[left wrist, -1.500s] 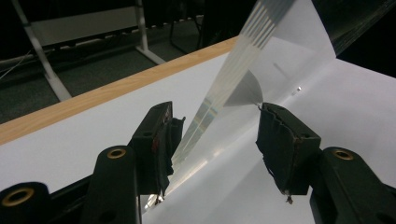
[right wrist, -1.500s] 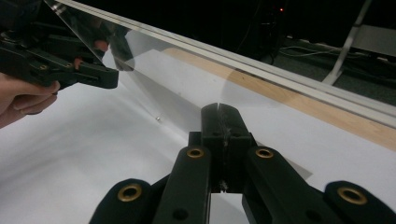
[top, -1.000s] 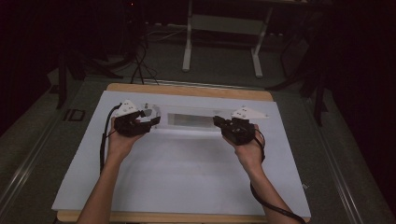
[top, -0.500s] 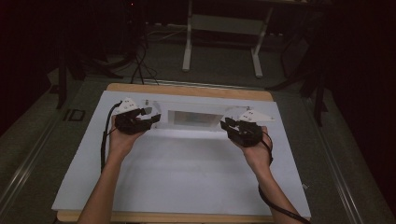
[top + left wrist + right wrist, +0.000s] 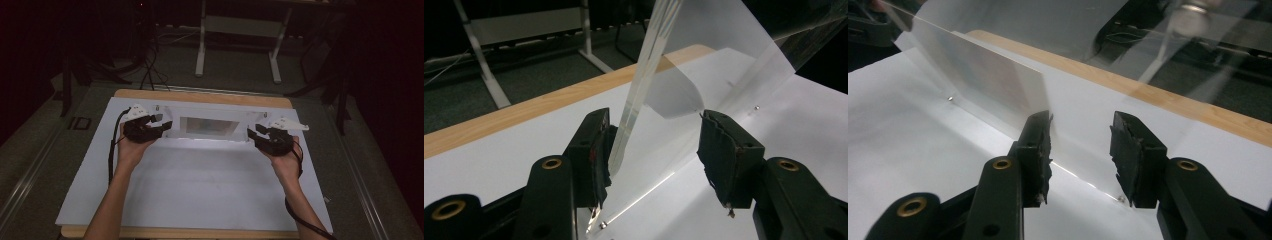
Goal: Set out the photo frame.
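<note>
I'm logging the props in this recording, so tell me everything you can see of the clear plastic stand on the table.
The clear plastic stand looks like a transparent acrylic sign holder: upright panes with a white sheet inside, on a flat clear foot with small screws. It stands near the far edge of the white-covered table, lengthwise between the two hands. The left gripper has its jaws around one end, the pane's edge against one jaw. The right gripper has just been opening; its jaws stand clear at the other end.

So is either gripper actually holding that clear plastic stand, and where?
Right gripper has just opened, holding nothing. Left gripper straddles the stand's end; grip unclear.
</note>
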Available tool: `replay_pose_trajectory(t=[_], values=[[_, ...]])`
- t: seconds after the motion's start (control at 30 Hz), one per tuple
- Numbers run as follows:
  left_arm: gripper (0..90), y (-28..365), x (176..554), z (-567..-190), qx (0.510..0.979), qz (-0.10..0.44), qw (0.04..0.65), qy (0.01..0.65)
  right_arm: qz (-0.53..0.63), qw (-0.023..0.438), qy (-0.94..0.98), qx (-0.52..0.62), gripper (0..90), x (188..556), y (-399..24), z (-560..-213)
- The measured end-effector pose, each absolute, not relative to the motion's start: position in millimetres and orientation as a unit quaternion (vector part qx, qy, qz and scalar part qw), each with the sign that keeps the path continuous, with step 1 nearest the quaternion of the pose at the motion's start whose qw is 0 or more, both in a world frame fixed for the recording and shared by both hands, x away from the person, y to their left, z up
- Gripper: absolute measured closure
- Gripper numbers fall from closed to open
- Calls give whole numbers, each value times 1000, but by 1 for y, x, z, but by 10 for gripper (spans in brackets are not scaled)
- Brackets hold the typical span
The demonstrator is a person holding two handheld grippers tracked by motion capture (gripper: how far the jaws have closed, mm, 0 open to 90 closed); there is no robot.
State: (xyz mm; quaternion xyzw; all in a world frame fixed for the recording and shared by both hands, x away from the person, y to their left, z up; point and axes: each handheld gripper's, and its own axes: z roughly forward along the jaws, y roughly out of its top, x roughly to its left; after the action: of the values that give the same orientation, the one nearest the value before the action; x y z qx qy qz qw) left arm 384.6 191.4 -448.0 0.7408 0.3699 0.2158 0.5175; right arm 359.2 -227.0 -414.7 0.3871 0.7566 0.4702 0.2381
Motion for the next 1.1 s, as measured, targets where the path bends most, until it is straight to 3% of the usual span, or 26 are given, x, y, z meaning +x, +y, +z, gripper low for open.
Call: replay_pose_trajectory(t=[0.43,1.1], values=[[472,191,387,-448,738,217,518,373,454,257,747,413,565,365,-252,-420],[470,190,390,-448,733,218,521,379,480,230,756,380,487,400,-251,-450]])
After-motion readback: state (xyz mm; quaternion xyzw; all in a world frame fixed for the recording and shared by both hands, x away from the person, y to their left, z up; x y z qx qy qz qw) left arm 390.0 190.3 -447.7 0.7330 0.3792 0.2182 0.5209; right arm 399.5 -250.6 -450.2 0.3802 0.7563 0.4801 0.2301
